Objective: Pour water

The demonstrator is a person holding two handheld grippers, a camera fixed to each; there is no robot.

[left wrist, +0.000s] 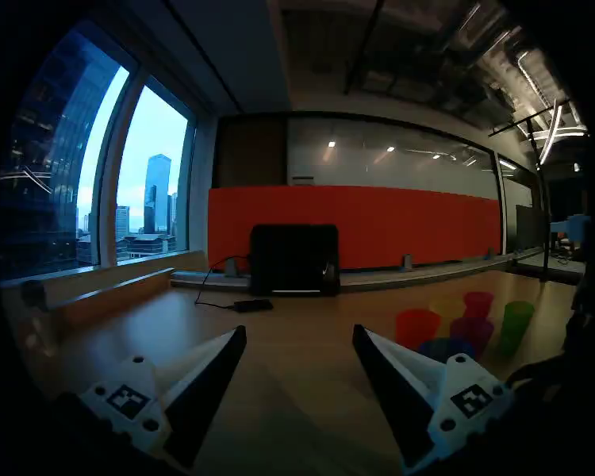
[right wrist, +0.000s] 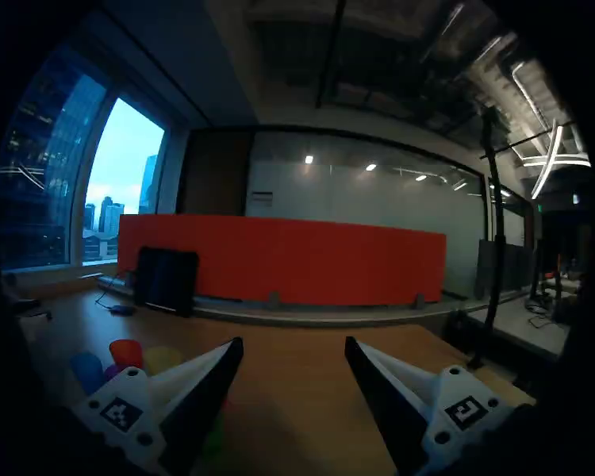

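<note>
I find the left gripper (left wrist: 297, 328) spread wide with nothing between its fingers, held low over the wooden table (left wrist: 305, 412). In the left gripper view, the cluster of coloured cups (left wrist: 456, 325) stands on the table ahead and to the right of the gripper, just beyond its right finger: orange, yellow, pink, purple, blue and green, packed close together. I cannot tell whether any cup holds water.

The right gripper (right wrist: 292, 341) is likewise spread and holds nothing. In the right gripper view, the cups (right wrist: 127, 357) sit at lower left, partly behind the gripper's left finger; blue, red and yellow ones are the ones I can make out.

Further back, a black screen (left wrist: 293, 259) stands at the far edge of the table with a cable (left wrist: 218, 297) trailing from it, in front of a red partition (left wrist: 393, 224). Tall windows (left wrist: 151, 190) run along the left side.
</note>
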